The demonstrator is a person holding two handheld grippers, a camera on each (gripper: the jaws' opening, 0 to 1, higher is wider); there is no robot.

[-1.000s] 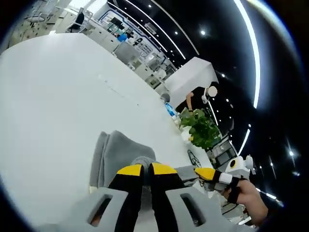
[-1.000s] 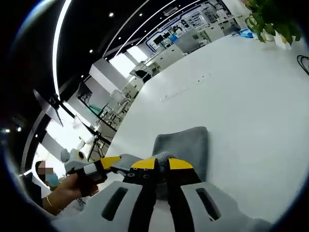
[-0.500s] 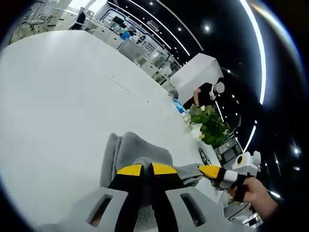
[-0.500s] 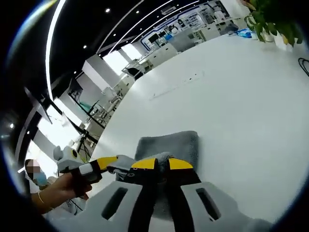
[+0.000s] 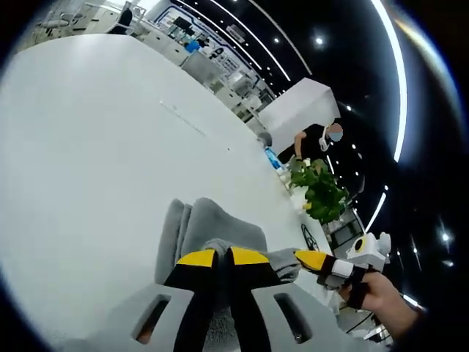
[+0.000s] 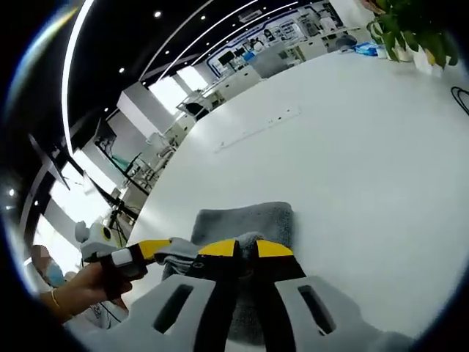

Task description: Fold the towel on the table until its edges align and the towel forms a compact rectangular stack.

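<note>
Fingers of the left gripper [image 5: 217, 257] and right gripper [image 6: 245, 248] pinch the grey towel [image 5: 212, 229] edge above the white bench [image 5: 80, 147]; carry both level so edges meet.

the near part of the grey towel [image 5: 212, 231] is hidden behind the left tool [image 5: 222, 257]. in the right gripper view the right tool [image 6: 246, 248] covers the towel's near edge, and the plant [image 6: 407, 26] is cut off.
</note>
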